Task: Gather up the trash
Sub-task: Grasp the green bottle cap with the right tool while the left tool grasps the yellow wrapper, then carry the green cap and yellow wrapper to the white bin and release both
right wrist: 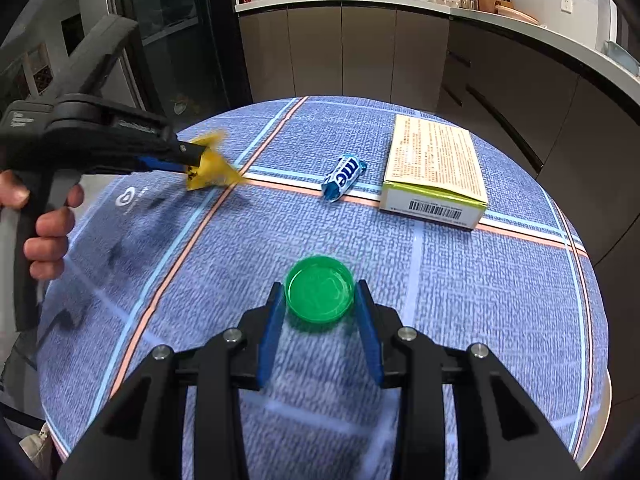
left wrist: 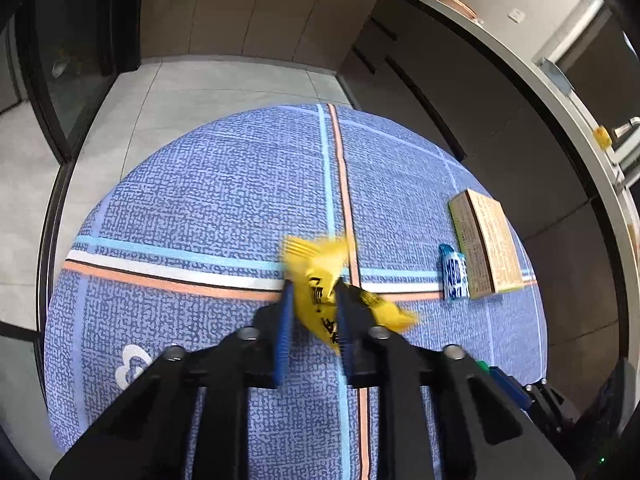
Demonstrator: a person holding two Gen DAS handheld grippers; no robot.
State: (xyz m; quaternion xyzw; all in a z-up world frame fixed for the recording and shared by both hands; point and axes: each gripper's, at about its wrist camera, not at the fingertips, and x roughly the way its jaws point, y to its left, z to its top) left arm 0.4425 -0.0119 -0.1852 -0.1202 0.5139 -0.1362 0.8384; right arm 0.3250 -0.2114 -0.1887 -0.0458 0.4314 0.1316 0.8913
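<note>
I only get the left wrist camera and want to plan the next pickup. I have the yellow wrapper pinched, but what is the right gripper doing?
Observer: The right gripper has a green lid between its fingers, with the pads against both sides.
Operator: Which way up is that lid?
Observer: Hollow side up; the rim and the inside face the right wrist camera.
Operator: Anything on the box that I can't see from here?
Observer: The box has a barcode on the end that faces the right gripper.
</note>
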